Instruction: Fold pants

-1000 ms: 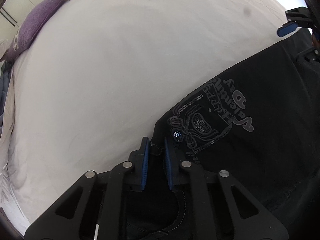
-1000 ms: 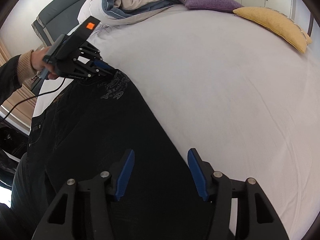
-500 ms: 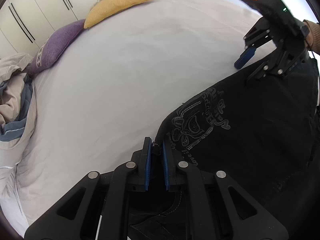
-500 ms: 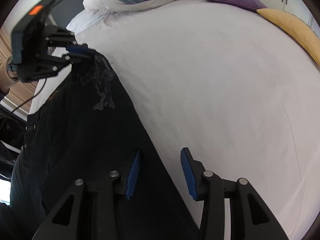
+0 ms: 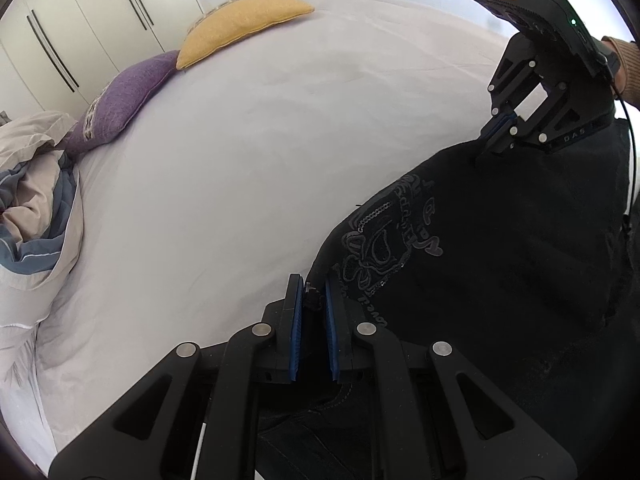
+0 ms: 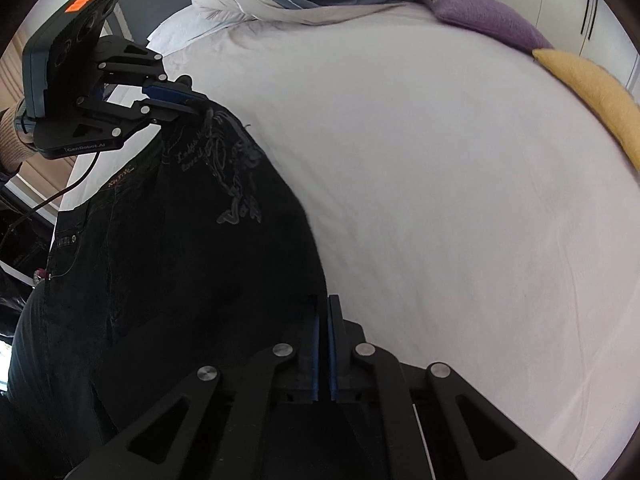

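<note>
Here, the black pants [image 5: 500, 264] lie along the near edge of a bed covered by a white sheet [image 5: 248, 184], with a grey printed emblem [image 5: 384, 240] facing up and part of the cloth hanging off the near side. We hold them at two points on the far edge. Our left gripper [image 5: 314, 304] has its blue pads nearly together, pinching a small bunch of dark fabric beside the emblem. Our right gripper [image 6: 323, 320] has its fingers pressed together on the cloth edge, further along toward the right.

What could go wrong, in our judgement: both grips take only a thin bite of the fabric edge, so lifting could let a corner slip free. If we raise the two points unevenly, the fold would land crooked or bunch the cloth. The weight hanging off the near side could also drag the pants toward the floor.

Further out, the sheet beyond the pants is open, so nothing blocks a fold toward the far side. A purple cushion [image 5: 120, 100] and a yellow cushion [image 5: 240, 24] lie well apart at the far edge, and a rumpled duvet [image 5: 32, 200] sits at the far left.
</note>
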`<state>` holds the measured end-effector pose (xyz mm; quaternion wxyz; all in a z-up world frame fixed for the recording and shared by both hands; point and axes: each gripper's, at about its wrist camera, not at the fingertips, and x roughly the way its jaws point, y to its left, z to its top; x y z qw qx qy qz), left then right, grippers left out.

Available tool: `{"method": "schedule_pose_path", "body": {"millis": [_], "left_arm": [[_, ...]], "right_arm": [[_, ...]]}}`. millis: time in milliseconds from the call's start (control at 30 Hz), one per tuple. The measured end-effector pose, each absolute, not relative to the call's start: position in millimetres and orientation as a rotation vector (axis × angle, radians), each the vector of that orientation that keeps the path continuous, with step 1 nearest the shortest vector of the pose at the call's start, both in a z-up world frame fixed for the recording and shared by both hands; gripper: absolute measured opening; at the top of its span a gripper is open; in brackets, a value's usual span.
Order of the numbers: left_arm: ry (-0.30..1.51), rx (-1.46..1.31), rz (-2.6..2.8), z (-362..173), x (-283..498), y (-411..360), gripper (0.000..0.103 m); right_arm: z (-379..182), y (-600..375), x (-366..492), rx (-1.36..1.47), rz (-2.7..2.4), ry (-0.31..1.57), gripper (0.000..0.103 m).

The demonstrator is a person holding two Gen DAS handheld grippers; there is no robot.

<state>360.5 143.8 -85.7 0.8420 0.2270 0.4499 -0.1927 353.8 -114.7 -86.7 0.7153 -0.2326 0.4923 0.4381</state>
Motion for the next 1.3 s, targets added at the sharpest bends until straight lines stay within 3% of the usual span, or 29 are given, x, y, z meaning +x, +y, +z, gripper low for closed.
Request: {"method": "schedule_pose_path", "body": {"millis": [467, 900, 1133, 1300], "left_arm": [[0.931, 0.515, -0.391, -60.8, 264.5, 161.6, 0.009], [0.946, 0.509, -0.404, -72.0, 142.8, 166.6, 0.009], [0.967, 0.601, -0.382, -85.6, 78.9, 170.8, 0.009], [1.0, 0.645, -0.363, -112.9, 33.8, 171.9, 0.009]], "right_arm": [[-62.4, -69.8, 257.6, -0.641, 1.004, 0.973, 0.004], [-53.6, -58.0, 82.5, -1.06, 1.021, 0.738, 0.003], [-80.5, -33.7, -6.1, -1.321, 1.043, 0.59, 0.003], [-101.5, -21.4, -37.6, -1.334, 1.095, 0.62, 0.003]]}}
